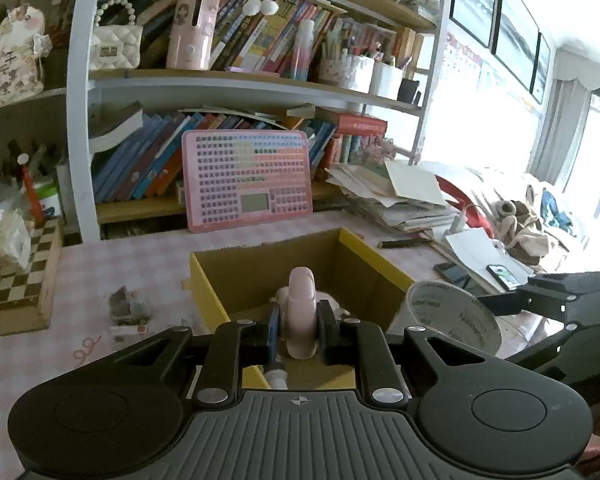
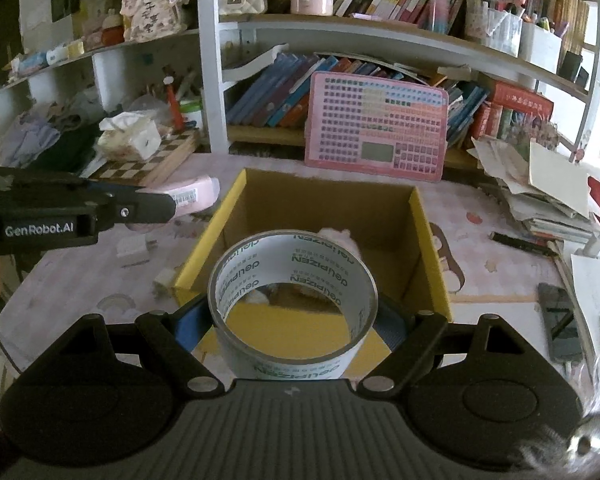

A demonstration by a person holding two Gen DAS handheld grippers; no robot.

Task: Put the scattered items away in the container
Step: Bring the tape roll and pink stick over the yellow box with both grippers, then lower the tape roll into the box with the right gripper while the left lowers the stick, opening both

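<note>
While the left wrist view shows the left gripper [image 1: 300, 330] pinching a pale pink bottle-like item [image 1: 301, 314] over the open cardboard box [image 1: 208, 288], only the right wrist view shows that item's white barcode label. There the right gripper [image 2: 293, 322] clamps a roll of clear tape [image 2: 293, 300] printed "deli PIZEN" above the box's near yellow rim. "GenRobot.AI" is written on the left gripper's side.
</note>
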